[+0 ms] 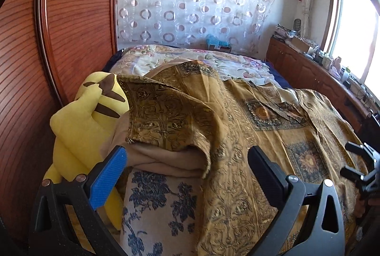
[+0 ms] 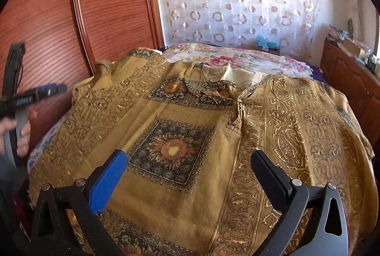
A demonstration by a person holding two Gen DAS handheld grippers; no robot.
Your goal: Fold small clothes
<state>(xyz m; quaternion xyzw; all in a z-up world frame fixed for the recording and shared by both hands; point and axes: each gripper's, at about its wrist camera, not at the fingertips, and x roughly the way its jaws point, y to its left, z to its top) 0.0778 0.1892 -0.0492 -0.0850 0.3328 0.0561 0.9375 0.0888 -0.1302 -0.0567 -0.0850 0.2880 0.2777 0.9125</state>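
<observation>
Lying spread on the bed, the shirt is mustard-gold with dark scrollwork and square sunflower panels. Left wrist view: one side of it, maybe a sleeve, is thrown up and over a beige fold of cloth, edge hanging loose. Left claw hovers above the bed, jaws wide apart, nothing between them; blue pad on one finger, black on the other. Yellow plush with brown stripes sits just left of the shirt, partly behind the blue finger. Blue-floral sheet shows under the shirt near the bottom. Right claw peeks in at the right edge, cut off. Shirt's lower hem is hidden behind the claw frame.

Right wrist view: shirt lies flat, front up, collar and neck placket toward the far side, paisley border running down the right half. Right claw is over the shirt's lower middle, jaws apart, gripping nothing. Near hem cut off by the frame and claw body. At left a hand holds the left claw, blurred; cannot tell its jaws from here. Floral quilt lies beyond the collar. Shirt's right edge drops off the bed out of sight.
</observation>
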